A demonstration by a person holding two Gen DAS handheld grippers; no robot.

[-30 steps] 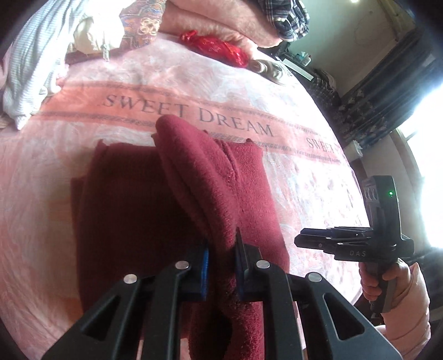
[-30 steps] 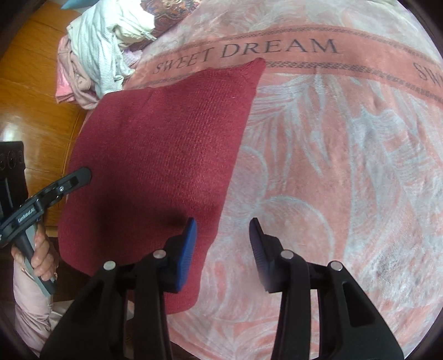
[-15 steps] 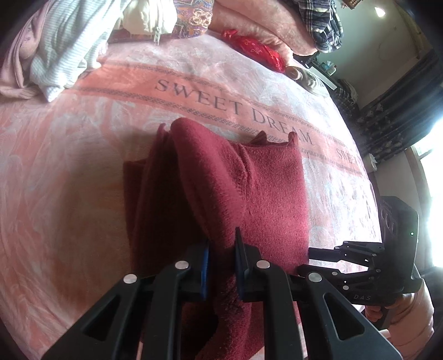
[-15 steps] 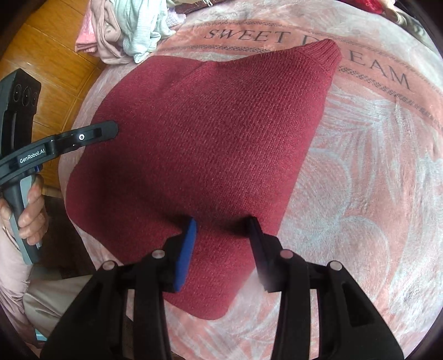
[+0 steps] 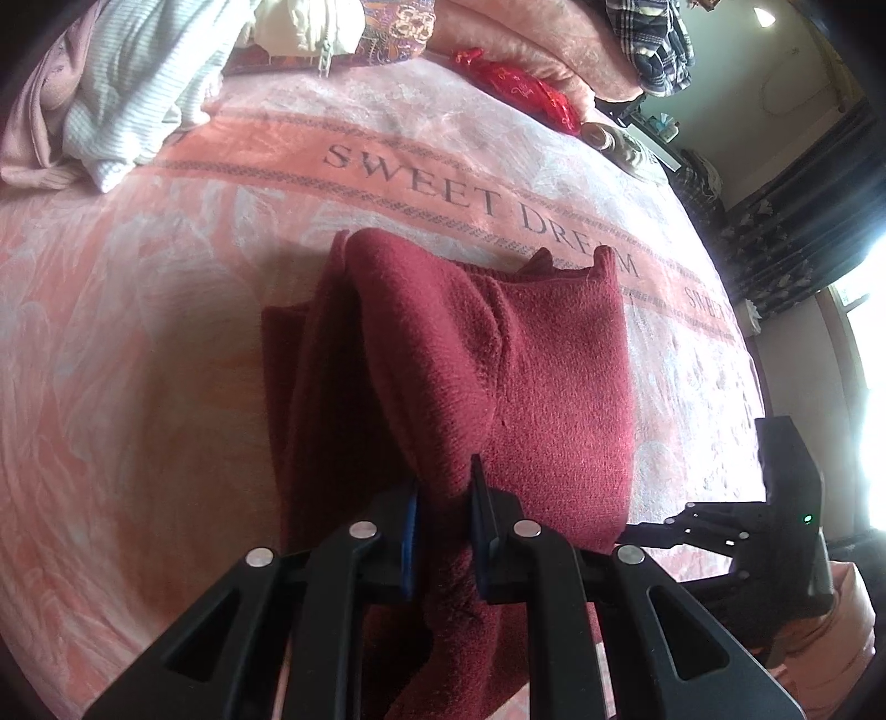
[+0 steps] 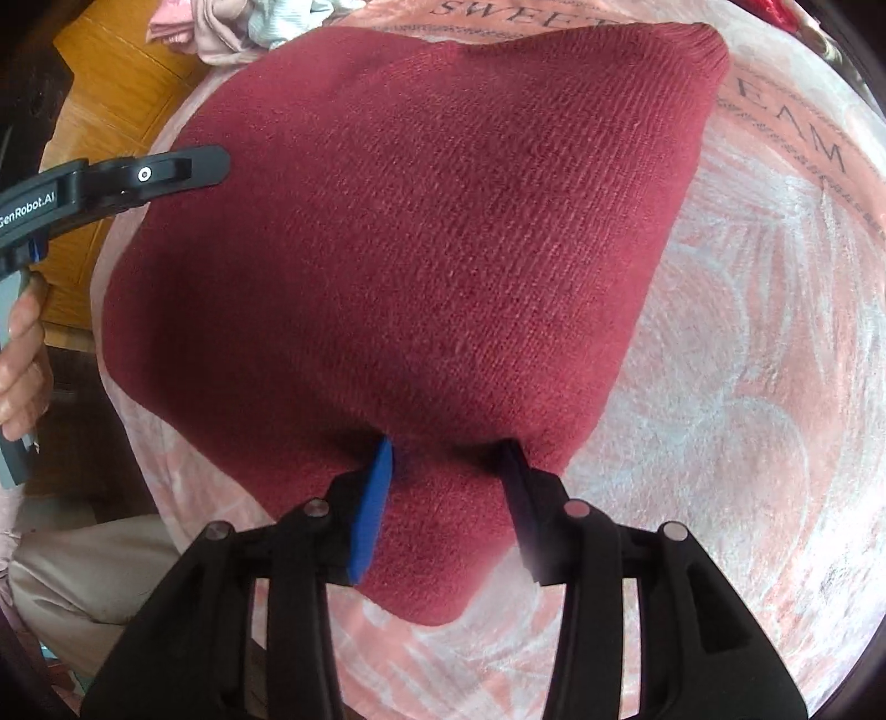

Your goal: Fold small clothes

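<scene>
Since a second ago my right gripper (image 6: 448,471) has moved from the bare blanket onto the sweater (image 6: 421,243), and my left gripper (image 5: 443,498) has carried its raised fold further right across the garment.

Around the work, the pink blanket (image 5: 138,343) with the words SWEET DREAM covers the bed. At its far left lies a heap of pale clothes (image 5: 127,72); at the far edge I see a red cloth (image 5: 515,88), with a plaid garment (image 5: 653,44) beyond it to the right. In the right wrist view a wooden floor (image 6: 105,111) shows off the bed's left side. Nothing lies between either gripper and the sweater. No container appears in either view.

The dark red sweater lies in the middle of the blanket, partly doubled over, its far edge touching the lettered band.

My left gripper is clamped on a raised ridge of the sweater, its jaws nearly together with the thick knit squeezed between them and cloth hanging below. My right gripper stands with its jaws spread wide, both tips pressed against the sweater's near edge, the fabric between them but not pinched.
</scene>
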